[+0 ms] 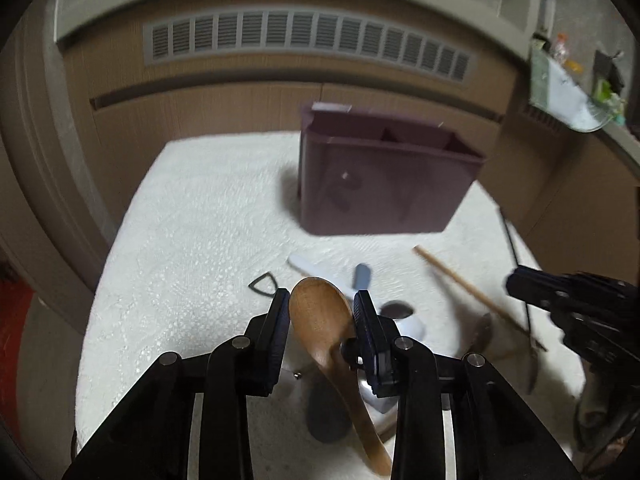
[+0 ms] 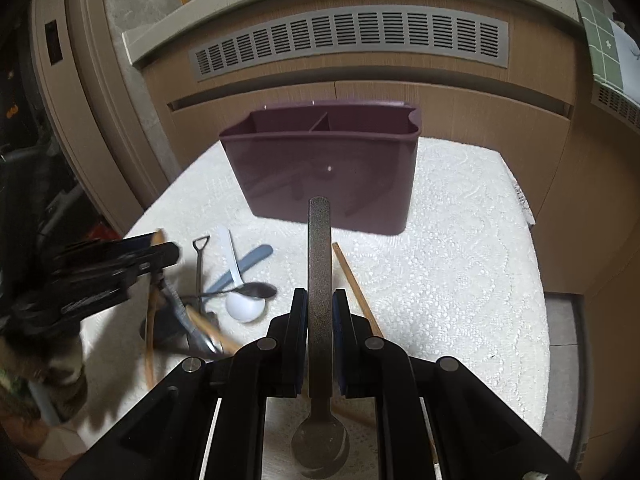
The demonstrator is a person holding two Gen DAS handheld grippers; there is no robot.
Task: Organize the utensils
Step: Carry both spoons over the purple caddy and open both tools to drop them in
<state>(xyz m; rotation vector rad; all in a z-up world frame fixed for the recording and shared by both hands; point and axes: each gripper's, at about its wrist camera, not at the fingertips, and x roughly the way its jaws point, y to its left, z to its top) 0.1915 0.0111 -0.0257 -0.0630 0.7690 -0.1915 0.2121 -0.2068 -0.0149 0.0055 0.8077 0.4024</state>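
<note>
Left gripper (image 1: 322, 310) fingers hold a wooden spoon (image 1: 320, 316); right gripper (image 2: 320, 308) fingers clamp a metal spoon (image 2: 319, 264).

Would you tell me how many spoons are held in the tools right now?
2. A wooden spoon sits bowl-first in the left tool; a metal spoon is clamped by its handle in the right tool. Others lie loose on the cloth.

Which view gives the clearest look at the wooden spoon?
The left wrist view: the wooden spoon sits clamped between the left gripper pads. The right wrist view shows only its tip, behind the blurred gripper.
</note>
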